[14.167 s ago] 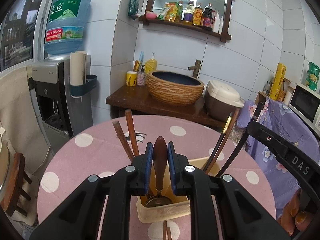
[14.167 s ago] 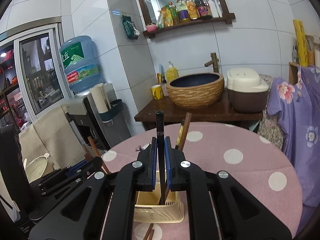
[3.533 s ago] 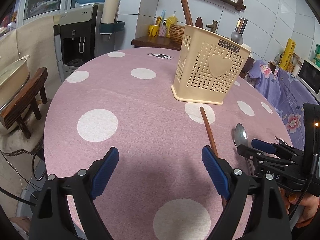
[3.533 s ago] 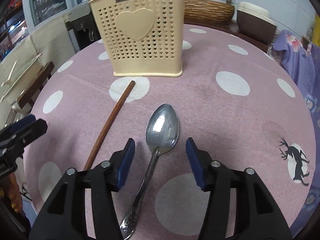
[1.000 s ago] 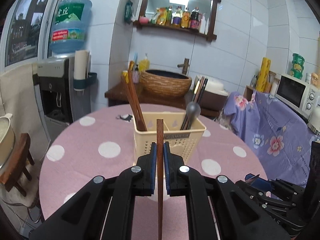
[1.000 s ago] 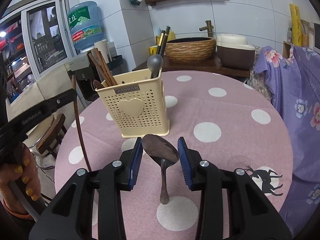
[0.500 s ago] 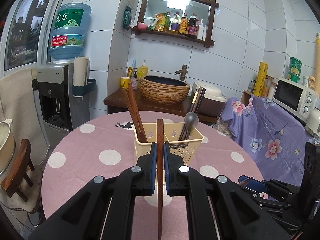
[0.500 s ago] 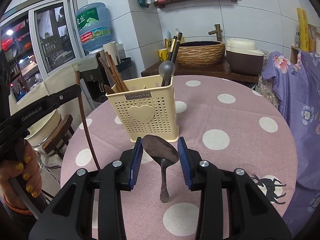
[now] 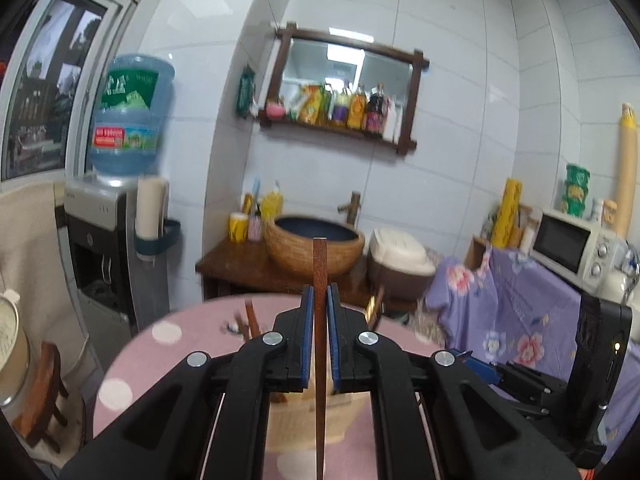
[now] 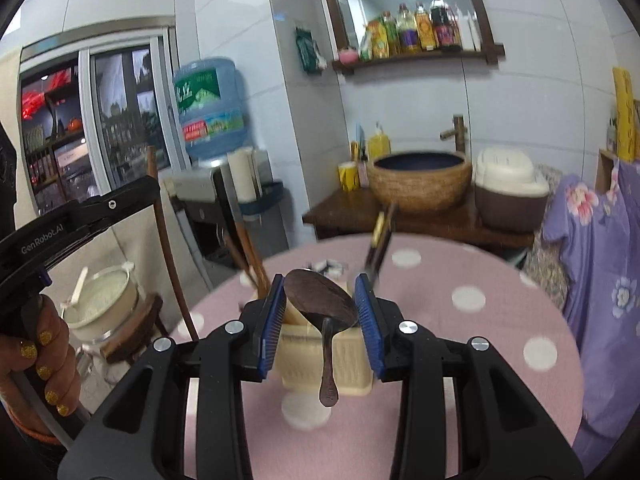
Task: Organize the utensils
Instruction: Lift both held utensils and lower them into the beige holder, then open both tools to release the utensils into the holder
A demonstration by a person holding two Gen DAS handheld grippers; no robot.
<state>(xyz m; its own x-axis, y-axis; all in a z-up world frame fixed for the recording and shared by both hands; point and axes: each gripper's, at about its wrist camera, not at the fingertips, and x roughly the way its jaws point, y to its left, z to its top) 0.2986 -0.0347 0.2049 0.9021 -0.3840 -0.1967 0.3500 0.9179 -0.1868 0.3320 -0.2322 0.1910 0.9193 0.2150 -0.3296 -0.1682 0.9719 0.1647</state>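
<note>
**Inspector:** Across the round table, pink cloth with white dots; behind it a wooden counter carries a woven basin and a rice cooker. A water dispenser with a blue bottle stands at the wall, and a microwave sits on the far side.

**Clerk:** And the task items?

**Inspector:** A cream utensil basket stands on the table, largely hidden behind both grippers. Brown chopsticks and dark ones lean out of it.

**Clerk:** Claws?

**Inspector:** The left gripper is clamped on a single brown chopstick, held upright above the basket. The right gripper grips a metal spoon by the bowl edges, handle hanging down in front of the basket. In the right wrist view the left hand shows at the edge, its chopstick well off to the side of the basket.
</note>
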